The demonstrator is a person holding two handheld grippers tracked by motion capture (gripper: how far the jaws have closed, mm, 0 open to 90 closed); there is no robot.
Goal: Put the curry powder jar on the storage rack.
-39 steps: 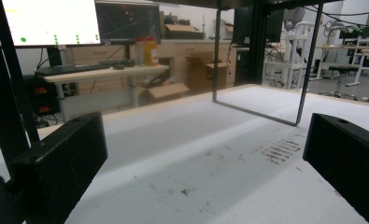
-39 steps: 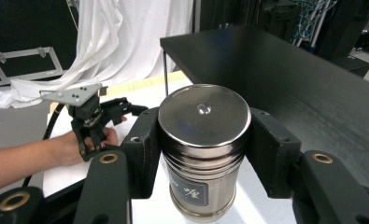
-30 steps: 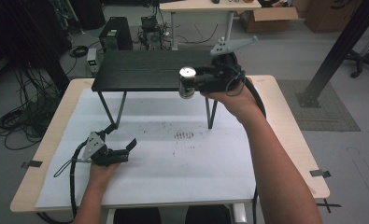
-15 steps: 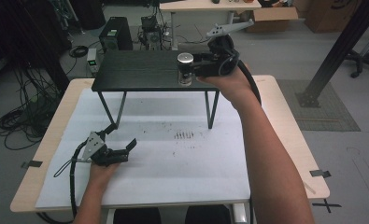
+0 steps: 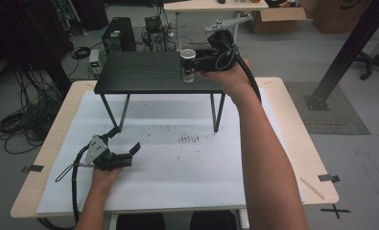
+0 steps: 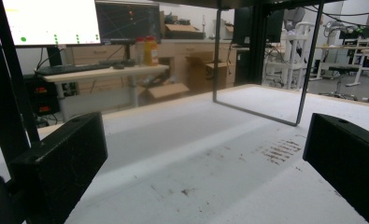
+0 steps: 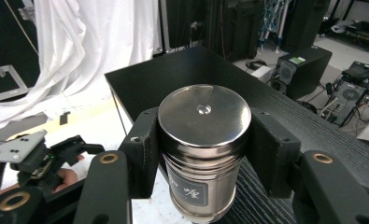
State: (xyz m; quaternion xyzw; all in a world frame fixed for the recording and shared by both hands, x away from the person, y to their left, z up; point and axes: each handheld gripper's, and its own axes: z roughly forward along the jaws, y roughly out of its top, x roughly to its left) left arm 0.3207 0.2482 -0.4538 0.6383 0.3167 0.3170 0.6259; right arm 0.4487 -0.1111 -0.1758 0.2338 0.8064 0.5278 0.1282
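Gripping a metal canister (image 5: 188, 65) between its two black jaws, the right gripper (image 5: 189, 61) hangs over the front edge of a low black shelf (image 5: 144, 73), toward twelve o'clock on the table (image 5: 292, 139) in the high view. From the right gripper view the canister (image 7: 203, 149) stands upright, its flat shiny lid on top and a small label low on its side, with a pad pressed against each flank and the shelf's dark top (image 7: 285, 121) spreading away behind it toward two o'clock. Whether the canister's base touches the shelf cannot be told. The left gripper (image 5: 129, 154) rests low on the white sheet (image 5: 187, 167) at about eight o'clock, well apart from the canister, its jaws spread wide with nothing between them. A patch of dark specks (image 6: 279, 150) marks the sheet ahead of those jaws, near the shelf's thin leg frame (image 6: 261, 65).
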